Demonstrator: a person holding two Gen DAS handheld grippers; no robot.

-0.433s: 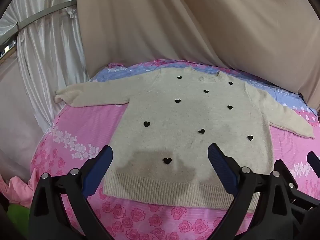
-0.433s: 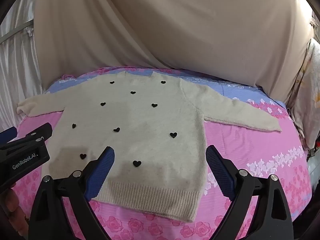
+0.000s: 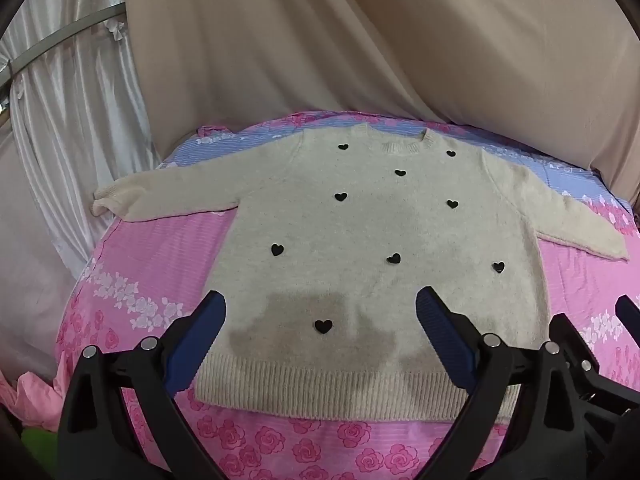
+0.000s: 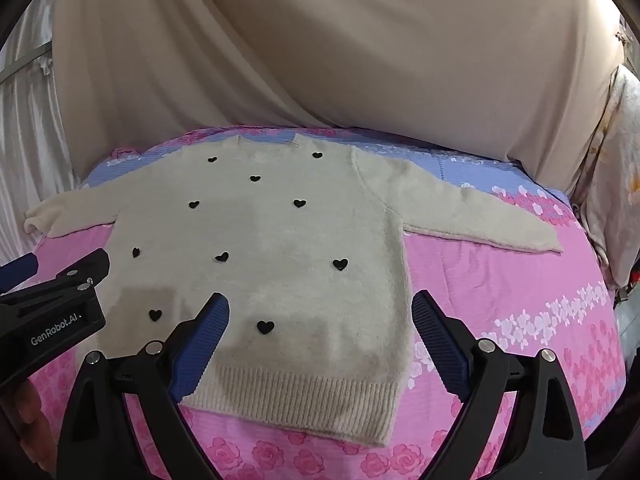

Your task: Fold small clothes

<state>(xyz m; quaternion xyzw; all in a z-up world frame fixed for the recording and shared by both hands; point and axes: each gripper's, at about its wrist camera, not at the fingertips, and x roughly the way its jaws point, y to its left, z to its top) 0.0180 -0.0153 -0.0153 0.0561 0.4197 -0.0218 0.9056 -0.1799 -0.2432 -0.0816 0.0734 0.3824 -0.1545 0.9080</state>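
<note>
A small cream knitted sweater [image 3: 360, 240] [image 4: 280, 232] with black heart patches lies flat, front up, on a pink rose-print bedspread [image 3: 160, 260] [image 4: 500, 300]. Both sleeves stretch out sideways, and the ribbed hem is nearest me. My left gripper [image 3: 320, 304] hovers open above the hem's left half, nothing between its blue pads. My right gripper [image 4: 320, 304] hangs open over the hem's right corner, also with nothing in it. The left gripper [image 4: 52, 304] shows at the left edge of the right wrist view, held by a hand.
Beige drapes [image 3: 360, 40] hang behind the bed, with white satin curtains [image 3: 60, 120] to the left. A blue striped band of the sheet [image 4: 460, 164] runs along the far edge. A floral cloth [image 4: 616, 200] hangs at the right.
Both views have shifted only slightly; the sweater lies as before and both grippers stay open.
</note>
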